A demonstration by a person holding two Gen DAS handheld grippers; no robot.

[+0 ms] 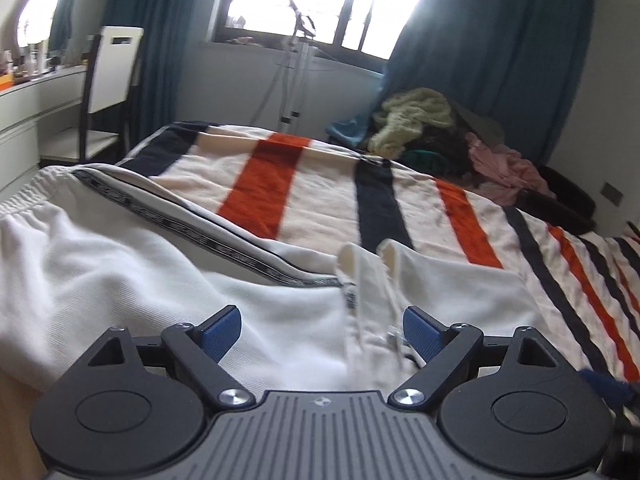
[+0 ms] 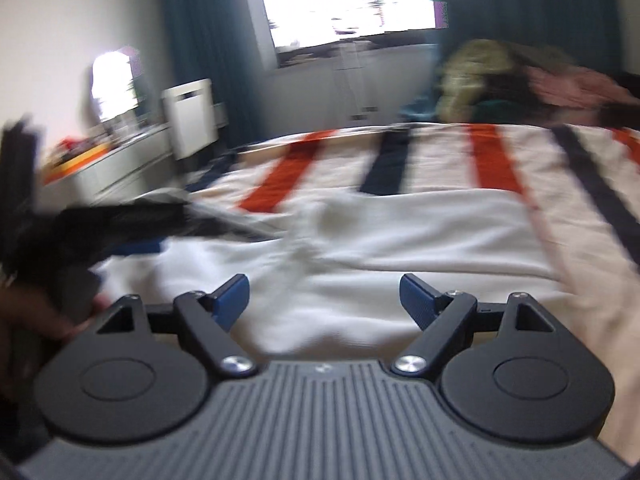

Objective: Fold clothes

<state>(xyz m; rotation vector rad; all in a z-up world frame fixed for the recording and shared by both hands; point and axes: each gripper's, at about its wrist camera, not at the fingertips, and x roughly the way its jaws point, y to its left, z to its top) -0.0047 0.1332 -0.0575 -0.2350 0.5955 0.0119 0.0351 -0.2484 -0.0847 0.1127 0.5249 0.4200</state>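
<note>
**White trousers spread on the bed, both grippers released**

The white trousers (image 1: 132,264) lie along the near edge of the bed (image 1: 320,184), on top of a blanket striped in cream, orange and navy. Their gathered waistband (image 1: 28,196) sits toward the near left corner, and a dark patterned band (image 1: 224,240) runs down the side of one leg. Toward the middle of the near edge the cloth is bunched into a raised fold (image 1: 372,280), just ahead of the left gripper (image 1: 322,330).

The fabric looks like thick, soft jersey: light, limp and quick to wrinkle, neither slippery nor fragile. It should drape from wherever it is lifted, so the firmest holds are likely the waistband and the leg ends, where seams give the pads something to bite on. A pinch in the middle of a panel would probably just pull up a peak.

The left gripper hangs over the bunched fold with its jaws wide apart and nothing pinched. The right gripper (image 2: 324,298) is also spread open over white cloth; its picture is blurred, but nothing seems to lie between its pads.

A heap of other clothes (image 1: 436,136) waits at the far right corner.
</note>
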